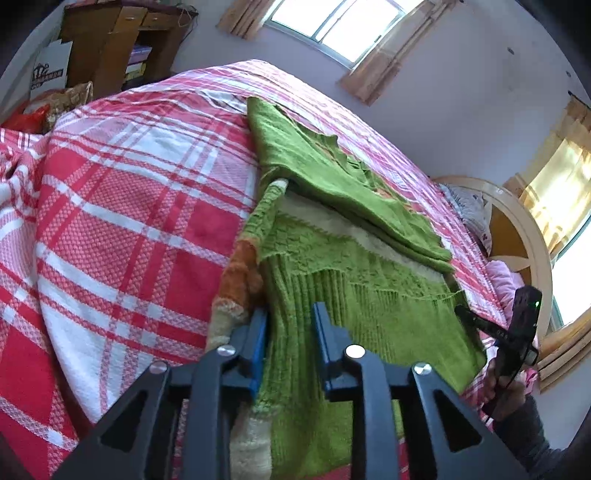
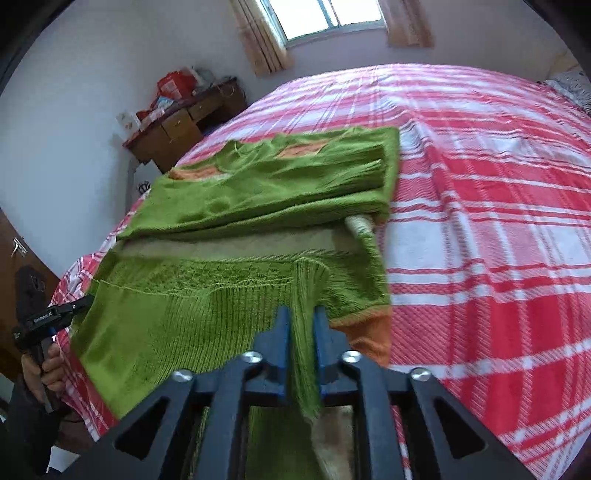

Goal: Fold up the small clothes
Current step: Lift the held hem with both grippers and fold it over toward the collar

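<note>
Where the sweater lies: a green knitted sweater (image 1: 332,266) is spread on a bed covered by a red-and-white plaid bedspread (image 1: 122,206), its upper part already doubled over into a flat layered fold (image 2: 266,188), its ribbed hem toward the cameras.
Sweater detail: orange and cream bands mark one sleeve (image 1: 236,280) along the garment's edge; orange patches (image 2: 301,149) show on the folded upper layer, and a cream cuff (image 2: 360,223) pokes out from under that fold.
Left gripper: the left gripper (image 1: 290,332), black with blue pads (image 1: 260,336), has the ribbed hem between its fingers; a visible gap remains between the pads, so whether it truly pinches the knit cannot be told from its own camera.
Right gripper: the right gripper (image 2: 300,332) has its blue pads (image 2: 283,339) drawn close together, clamping a bunched strip of the ribbed hem that runs back between them toward the lens.
Across the bed: each camera catches the other tool at the frame edge, held in a hand (image 2: 48,365) with a dark sleeve, at the opposite corner of the hem.
Room: a wooden desk (image 2: 184,122) stacked with boxes stands against the wall beyond the bed; curtained windows (image 2: 325,18) let in bright daylight; a curved wooden headboard (image 1: 517,229) and pillows sit at the bed's far end.
</note>
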The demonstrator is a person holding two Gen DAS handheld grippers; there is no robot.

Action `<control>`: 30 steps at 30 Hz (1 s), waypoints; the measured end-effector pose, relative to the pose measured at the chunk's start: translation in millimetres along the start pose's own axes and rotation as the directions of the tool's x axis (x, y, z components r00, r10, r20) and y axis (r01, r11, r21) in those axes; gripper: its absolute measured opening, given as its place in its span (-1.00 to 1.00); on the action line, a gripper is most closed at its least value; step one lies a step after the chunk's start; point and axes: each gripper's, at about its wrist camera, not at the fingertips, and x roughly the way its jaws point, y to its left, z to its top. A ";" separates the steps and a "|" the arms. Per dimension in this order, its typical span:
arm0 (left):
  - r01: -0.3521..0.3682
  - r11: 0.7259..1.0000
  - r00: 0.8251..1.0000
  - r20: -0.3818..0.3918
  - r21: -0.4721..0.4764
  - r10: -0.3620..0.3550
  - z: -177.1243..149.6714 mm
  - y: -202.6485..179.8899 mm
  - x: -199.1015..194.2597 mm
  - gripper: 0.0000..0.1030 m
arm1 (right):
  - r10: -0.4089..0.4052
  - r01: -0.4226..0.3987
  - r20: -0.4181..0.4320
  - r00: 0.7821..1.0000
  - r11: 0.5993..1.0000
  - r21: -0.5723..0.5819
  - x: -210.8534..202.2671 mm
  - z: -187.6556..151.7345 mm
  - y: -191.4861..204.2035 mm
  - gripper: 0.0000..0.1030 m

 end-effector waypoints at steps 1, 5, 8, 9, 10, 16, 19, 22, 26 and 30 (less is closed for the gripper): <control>-0.008 1.000 1.000 0.003 0.009 0.008 -0.6 -1.1 0.2 -0.65 | 0.012 -0.012 0.005 1.000 1.000 -0.001 0.3 -0.2 1.1 -0.49; -0.082 0.995 0.997 0.017 0.053 0.082 -2.1 -9.3 -2.6 -0.89 | -0.053 0.054 0.015 0.999 0.996 -0.075 -0.1 -4.2 15.7 -0.67; -0.105 0.990 0.992 0.075 0.090 0.098 1.5 -22.3 -17.5 -0.89 | -0.084 0.089 0.046 0.995 0.989 -0.115 -13.6 -4.7 26.7 -0.88; -0.104 0.990 0.991 0.096 0.098 0.095 4.7 -26.3 -23.3 -0.89 | -0.082 0.090 0.068 0.994 0.989 -0.117 -22.3 -3.7 28.0 -0.88; -0.100 0.990 0.990 0.109 0.099 0.089 8.1 -28.8 -27.8 -0.89 | -0.087 0.100 0.103 0.991 0.987 -0.123 -33.6 -0.8 31.5 -0.88; -0.126 0.989 0.976 0.185 0.073 0.111 36.9 -36.2 -38.2 -0.89 | -0.123 0.162 0.255 0.959 0.978 -0.135 -72.9 20.2 48.2 -0.88; -0.125 0.992 0.971 0.209 0.026 0.117 53.4 -33.0 -35.0 -0.89 | -0.171 0.228 0.318 0.933 0.962 -0.151 -79.3 30.6 57.9 -0.88; -0.135 0.991 0.967 0.219 0.001 0.131 65.4 -31.3 -29.1 -0.89 | -0.213 0.290 0.366 0.906 0.942 -0.170 -79.5 38.1 68.1 -0.88; -0.134 0.991 0.965 0.226 -0.028 0.137 83.3 -29.6 -15.9 -0.90 | -0.245 0.340 0.396 0.885 0.921 -0.189 -74.8 54.6 76.1 -0.88; -0.139 0.989 0.960 0.239 -0.055 0.148 99.4 -26.9 -5.3 -0.90 | -0.273 0.369 0.408 0.871 0.912 -0.179 -66.4 71.9 73.3 -0.88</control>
